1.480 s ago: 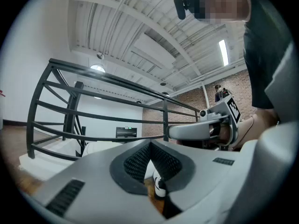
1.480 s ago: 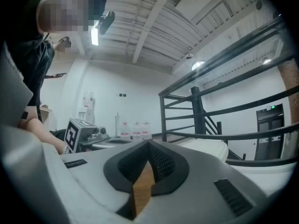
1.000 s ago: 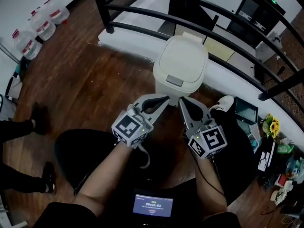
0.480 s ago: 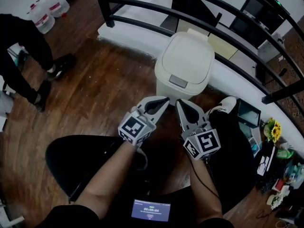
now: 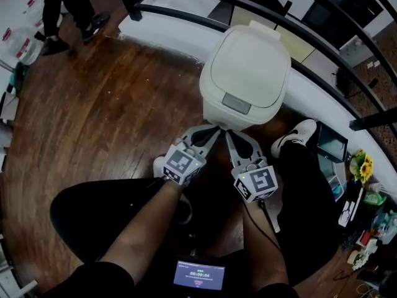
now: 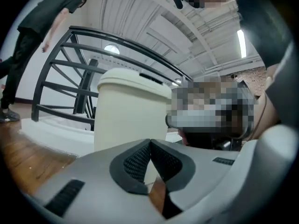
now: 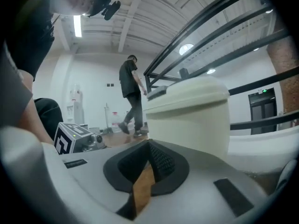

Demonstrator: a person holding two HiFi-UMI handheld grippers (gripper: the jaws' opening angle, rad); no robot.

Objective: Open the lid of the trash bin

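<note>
I hold my left hand-held gripper (image 5: pixel 214 130) and right hand-held gripper (image 5: pixel 229 133) side by side, just short of the bin (image 6: pixel 126 120) on the floor (image 5: pixel 105 110). Both have their jaws pressed together on nothing, likely so a closed tip can press the grey tab (image 5: pixel 236 103) on the shut lid (image 5: pixel 248 58). One bin, one lid, one tab, two grippers.

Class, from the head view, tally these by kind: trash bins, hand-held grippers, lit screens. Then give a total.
Trash bin: 1
Grippers: 2, the left gripper and the right gripper
Lit screen: 1
Total: 4
</note>
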